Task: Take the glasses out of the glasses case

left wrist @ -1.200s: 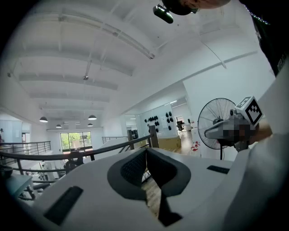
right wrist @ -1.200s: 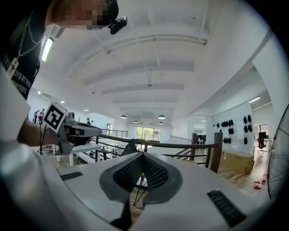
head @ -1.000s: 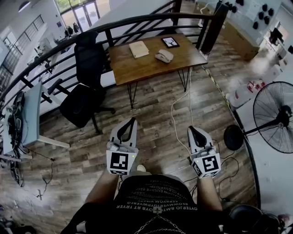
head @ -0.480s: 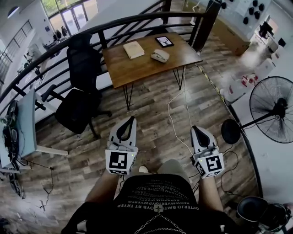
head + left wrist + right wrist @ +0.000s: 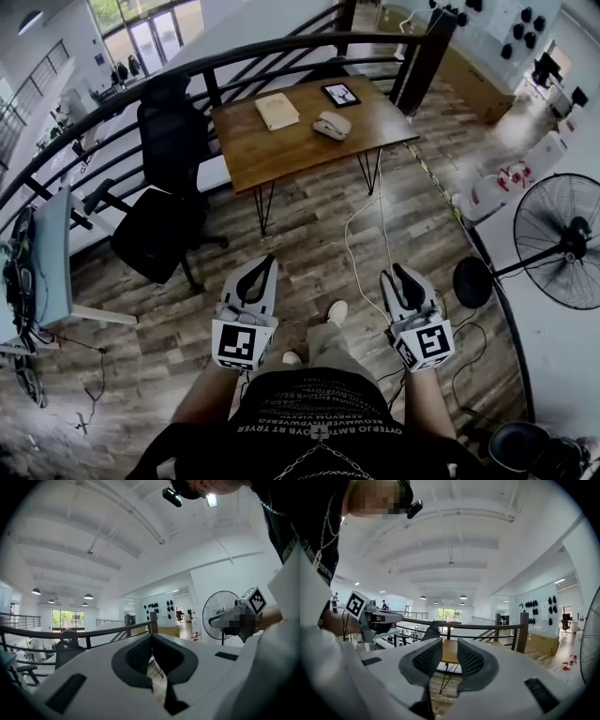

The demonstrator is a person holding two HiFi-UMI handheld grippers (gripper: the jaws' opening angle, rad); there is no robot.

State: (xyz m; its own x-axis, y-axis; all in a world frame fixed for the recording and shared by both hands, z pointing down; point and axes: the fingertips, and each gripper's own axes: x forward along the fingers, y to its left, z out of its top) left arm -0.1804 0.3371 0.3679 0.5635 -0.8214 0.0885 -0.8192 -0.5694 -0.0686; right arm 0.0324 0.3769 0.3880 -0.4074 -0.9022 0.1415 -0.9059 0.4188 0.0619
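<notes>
The glasses case (image 5: pixel 333 124), a pale grey shell, lies shut on the wooden table (image 5: pixel 309 155) far ahead, between a beige notebook (image 5: pixel 277 111) and a tablet (image 5: pixel 340 94). Both grippers are held level in front of the person's waist, well short of the table. My left gripper (image 5: pixel 268 261) (image 5: pixel 151 638) is shut, its tips meeting with nothing held. My right gripper (image 5: pixel 396 274) (image 5: pixel 449 660) has its jaws opening, with a clear gap between the pads and nothing in it. Through that gap I see the table (image 5: pixel 449 651). No glasses are visible.
A black office chair (image 5: pixel 164 211) stands left of the table, before a curved black railing (image 5: pixel 234 54). A standing fan (image 5: pixel 562 248) is at the right. A white cable (image 5: pixel 361 239) trails across the wooden floor. A white desk (image 5: pixel 58 244) sits at the left edge. The person's shoe (image 5: pixel 336 312) is forward.
The right gripper's jaws have parted from shut. The person has stepped towards the table, and a shoe now shows between the grippers. The left gripper stays shut.
</notes>
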